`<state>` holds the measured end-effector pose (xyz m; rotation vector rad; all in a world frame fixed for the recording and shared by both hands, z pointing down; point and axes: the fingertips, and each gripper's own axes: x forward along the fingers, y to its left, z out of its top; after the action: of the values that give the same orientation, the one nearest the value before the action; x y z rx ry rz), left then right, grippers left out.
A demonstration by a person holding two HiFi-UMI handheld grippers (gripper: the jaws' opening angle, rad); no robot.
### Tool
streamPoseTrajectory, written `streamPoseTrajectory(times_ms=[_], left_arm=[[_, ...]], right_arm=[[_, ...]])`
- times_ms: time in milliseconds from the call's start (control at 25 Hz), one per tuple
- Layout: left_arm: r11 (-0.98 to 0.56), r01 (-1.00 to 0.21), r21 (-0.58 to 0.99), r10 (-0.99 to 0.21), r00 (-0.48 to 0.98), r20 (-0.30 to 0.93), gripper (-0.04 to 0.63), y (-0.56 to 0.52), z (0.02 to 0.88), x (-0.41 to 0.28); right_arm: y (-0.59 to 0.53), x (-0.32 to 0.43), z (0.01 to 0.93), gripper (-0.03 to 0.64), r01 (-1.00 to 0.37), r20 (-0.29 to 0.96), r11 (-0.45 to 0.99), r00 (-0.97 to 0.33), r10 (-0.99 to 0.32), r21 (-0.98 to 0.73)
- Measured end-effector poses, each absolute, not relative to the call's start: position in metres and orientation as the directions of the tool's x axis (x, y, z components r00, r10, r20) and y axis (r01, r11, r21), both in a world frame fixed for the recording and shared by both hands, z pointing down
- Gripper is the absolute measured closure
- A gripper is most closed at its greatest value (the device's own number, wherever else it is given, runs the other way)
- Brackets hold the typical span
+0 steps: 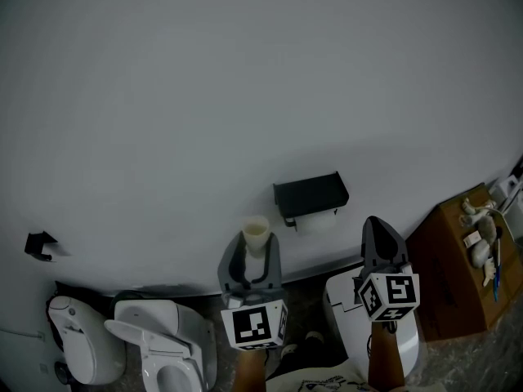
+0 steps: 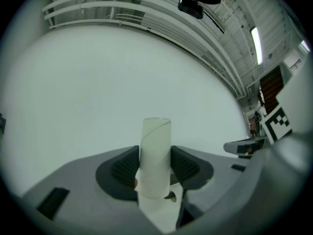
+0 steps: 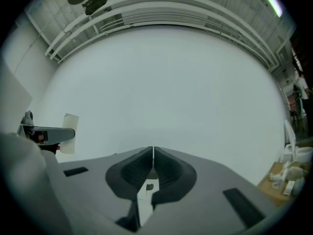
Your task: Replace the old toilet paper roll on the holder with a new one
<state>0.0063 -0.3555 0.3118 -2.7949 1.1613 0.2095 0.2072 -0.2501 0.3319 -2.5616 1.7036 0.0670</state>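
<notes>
Upright cardboard tube (image 1: 256,233) clamped; white roll (image 1: 320,220) hangs under the black holder (image 1: 310,193).
Head view: left gripper (image 1: 255,250) grips the tube, holder at its 1 o'clock, right gripper (image 1: 380,229) at its 3 o'clock. Left gripper view: pads press the tube's sides. Right gripper view: jaws together, empty; tube at 9 o'clock.

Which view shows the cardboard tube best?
The left gripper view: the cardboard tube fills the middle, clamped in the left gripper. The head view shows it small; the right gripper view, tiny at left.
</notes>
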Motion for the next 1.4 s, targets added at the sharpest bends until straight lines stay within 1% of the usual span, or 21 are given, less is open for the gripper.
streamPoseTrajectory(times_ms=[800, 1400], left_arm=[[-0.708, -0.704, -0.057, -0.685, 0.704, -0.189, 0.394, -0.3544, 0.3039, 0.0065], [-0.711, -0.701, -0.05, -0.684, 0.706, -0.182, 0.394, -0.3559, 0.3073, 0.0083]], right_arm=[[-0.2533, 0.2011, 0.3292, 0.592, -0.928, -0.069, -0.371, 0.371, -0.926, -0.025], [-0.2562, 0.1988, 0.3286, 0.592, -0.929, -0.065, -0.369, 0.37, -0.927, -0.034]])
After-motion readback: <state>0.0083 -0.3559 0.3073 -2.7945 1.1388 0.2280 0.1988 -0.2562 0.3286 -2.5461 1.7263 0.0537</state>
